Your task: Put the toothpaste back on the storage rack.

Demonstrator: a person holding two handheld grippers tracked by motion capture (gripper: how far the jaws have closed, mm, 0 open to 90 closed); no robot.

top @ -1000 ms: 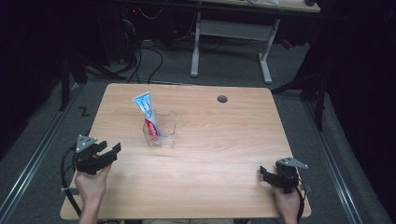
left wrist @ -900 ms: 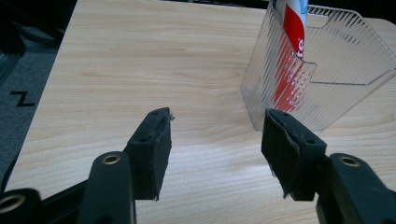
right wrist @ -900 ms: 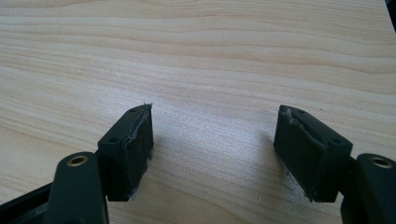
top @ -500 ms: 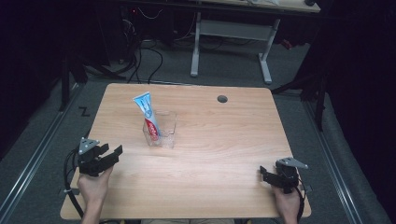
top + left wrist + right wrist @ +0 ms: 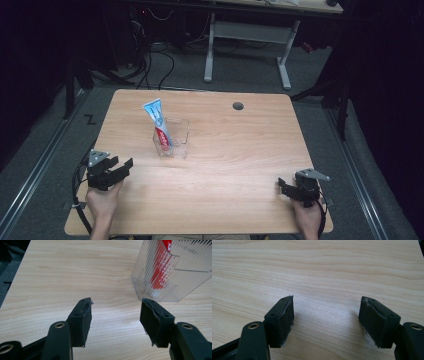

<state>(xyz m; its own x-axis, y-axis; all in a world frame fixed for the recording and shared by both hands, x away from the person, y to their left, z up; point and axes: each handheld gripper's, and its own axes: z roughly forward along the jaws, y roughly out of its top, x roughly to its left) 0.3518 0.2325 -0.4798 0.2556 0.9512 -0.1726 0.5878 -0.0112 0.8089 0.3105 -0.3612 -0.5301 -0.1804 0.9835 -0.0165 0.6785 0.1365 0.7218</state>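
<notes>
Both fingers [image 5: 81,320] of the left gripper [image 5: 116,307] were spread wide, holding nothing. The right gripper [image 5: 325,307] was spread and empty too, far off at the near right of the table [image 5: 240,150]. The toothpaste tube [image 5: 159,125] stood tilted in the clear cup [image 5: 175,140], left of the middle. A bump from the left gripper could probably tip the light cup. Its ribbed wall showed clearly in the left gripper view.
</notes>
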